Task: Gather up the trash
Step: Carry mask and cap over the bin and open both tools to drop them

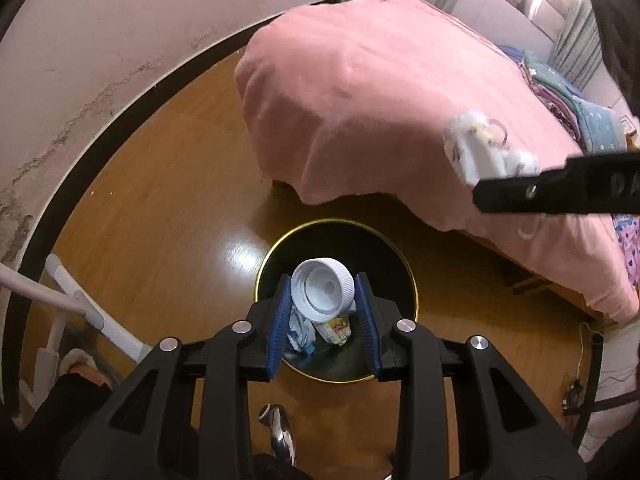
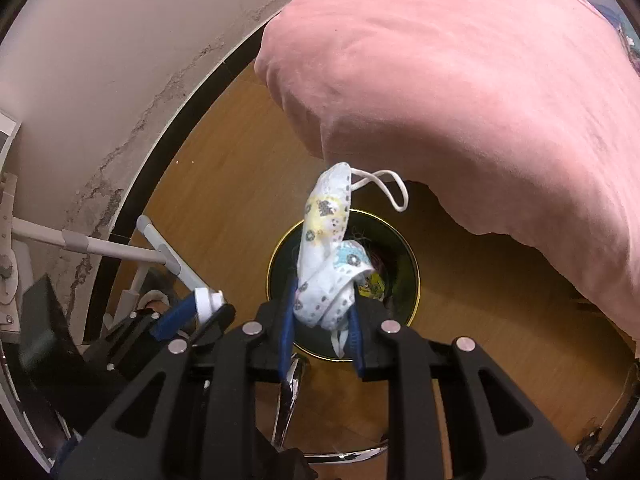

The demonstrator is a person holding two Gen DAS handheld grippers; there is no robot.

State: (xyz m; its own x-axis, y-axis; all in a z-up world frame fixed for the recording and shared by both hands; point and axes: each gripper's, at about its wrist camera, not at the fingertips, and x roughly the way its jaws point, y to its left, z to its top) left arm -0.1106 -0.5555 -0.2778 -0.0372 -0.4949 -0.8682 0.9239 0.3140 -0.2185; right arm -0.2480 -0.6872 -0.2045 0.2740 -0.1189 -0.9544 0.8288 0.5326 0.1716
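Observation:
My left gripper (image 1: 323, 294) is shut on a white plastic bottle cap (image 1: 322, 287) and holds it right above a black round bin with a gold rim (image 1: 394, 258) on the wooden floor. Crumpled wrappers (image 1: 334, 330) lie inside the bin. My right gripper (image 2: 322, 312) is shut on a patterned white face mask (image 2: 326, 256) with a loose ear loop, above the same bin (image 2: 404, 258). The right gripper with the mask also shows in the left wrist view (image 1: 492, 156), off to the right over the bed. The left gripper shows in the right wrist view (image 2: 200, 306).
A bed with a pink blanket (image 1: 380, 92) overhangs the floor close behind the bin. A cracked wall with a dark baseboard (image 1: 80, 92) curves on the left. A white metal rack (image 1: 80, 300) stands at the left. A chrome chair leg (image 2: 290, 396) is below the grippers.

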